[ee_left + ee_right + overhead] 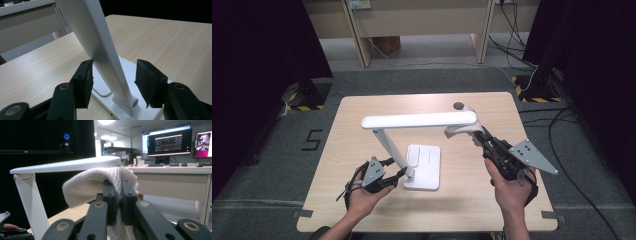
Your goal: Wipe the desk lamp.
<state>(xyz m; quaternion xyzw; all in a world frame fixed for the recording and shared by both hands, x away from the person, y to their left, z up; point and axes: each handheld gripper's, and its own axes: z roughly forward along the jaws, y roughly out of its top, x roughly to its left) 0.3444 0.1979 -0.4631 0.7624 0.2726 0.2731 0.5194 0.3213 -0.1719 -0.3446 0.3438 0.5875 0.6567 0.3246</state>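
White desk lamp (419,150) stands on the light wooden worktop (472,200), base near the front edge. Left tool (399,175) straddles the lamp's slanted stem (105,55) low down; one pad touches it, the other stands clear (no clamp). Right tool (478,136) clamps a cream knitted cloth (90,185) against the lamp head's underside (70,165).

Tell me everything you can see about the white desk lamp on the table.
The white desk lamp looks like smooth plastic: a flat rectangular base on the wooden table, a slanted arm hinged at the base, and a long, level head. The left gripper straddles the arm low down, one pad touching it, the other apart. The right gripper presses a white cloth up against the underside of the head's end.
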